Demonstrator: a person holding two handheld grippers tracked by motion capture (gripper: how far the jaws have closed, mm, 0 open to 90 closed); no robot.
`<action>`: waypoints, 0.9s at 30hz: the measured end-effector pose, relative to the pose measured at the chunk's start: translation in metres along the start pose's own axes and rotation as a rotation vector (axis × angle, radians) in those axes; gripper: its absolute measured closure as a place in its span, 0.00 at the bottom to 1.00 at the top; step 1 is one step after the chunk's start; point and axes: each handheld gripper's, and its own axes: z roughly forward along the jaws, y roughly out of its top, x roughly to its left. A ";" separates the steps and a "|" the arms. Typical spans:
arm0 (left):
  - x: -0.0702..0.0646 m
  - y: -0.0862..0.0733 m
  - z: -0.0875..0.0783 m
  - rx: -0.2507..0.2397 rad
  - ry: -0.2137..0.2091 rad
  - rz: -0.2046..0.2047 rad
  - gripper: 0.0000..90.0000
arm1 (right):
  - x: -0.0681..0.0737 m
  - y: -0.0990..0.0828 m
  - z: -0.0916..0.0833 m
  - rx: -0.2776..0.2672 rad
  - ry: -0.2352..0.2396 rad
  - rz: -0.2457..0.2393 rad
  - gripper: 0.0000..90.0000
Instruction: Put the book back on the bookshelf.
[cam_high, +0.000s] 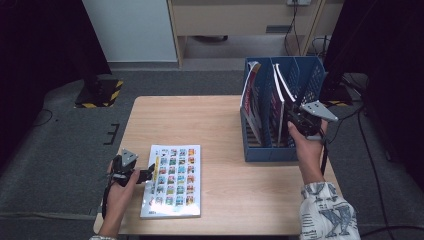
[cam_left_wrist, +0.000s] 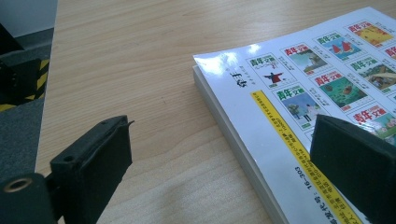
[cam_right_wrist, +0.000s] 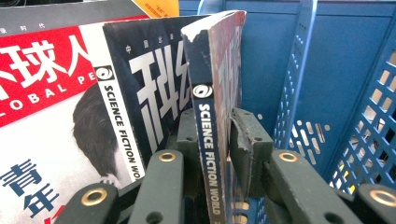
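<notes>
The right gripper (cam_right_wrist: 212, 154) is clamped on the spine of a "Science Fiction World" magazine (cam_right_wrist: 215, 93) standing in the blue file rack (cam_high: 305, 75) at the far right of the table (cam_high: 220, 125). Judging by the pose, the step in hand is either seating this issue in its slot or drawing it out. To do it well, keep the magazine upright and moving straight along the slot, parallel to the divider, so the soft cover (already scuffed at its top corner) does not catch or buckle against the neighbouring issue. The grip sits low on the spine, which should help control the floppy pages.

The left gripper (cam_left_wrist: 219, 154) rests on the near left of the table with its jaws apart, straddling the edge of a thick catalogue-like book (cam_left_wrist: 299, 93) without pinching it; one pad hangs over the cover, the other over bare wood.

Count: one file rack, with three slots visible from above; at least three magazines standing in it (the exact number is hard to tell); one book lying flat; two grippers.
</notes>
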 end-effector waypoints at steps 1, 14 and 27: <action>0.000 0.000 0.000 -0.001 0.000 -0.001 0.06 | 0.000 0.000 0.000 -0.002 -0.002 0.003 0.82; 0.000 0.000 0.000 -0.004 0.003 -0.004 0.06 | -0.004 -0.001 -0.009 -0.003 -0.003 0.004 0.77; 0.000 0.000 0.000 -0.004 0.004 -0.004 0.06 | -0.003 -0.004 -0.015 0.004 -0.003 0.003 0.66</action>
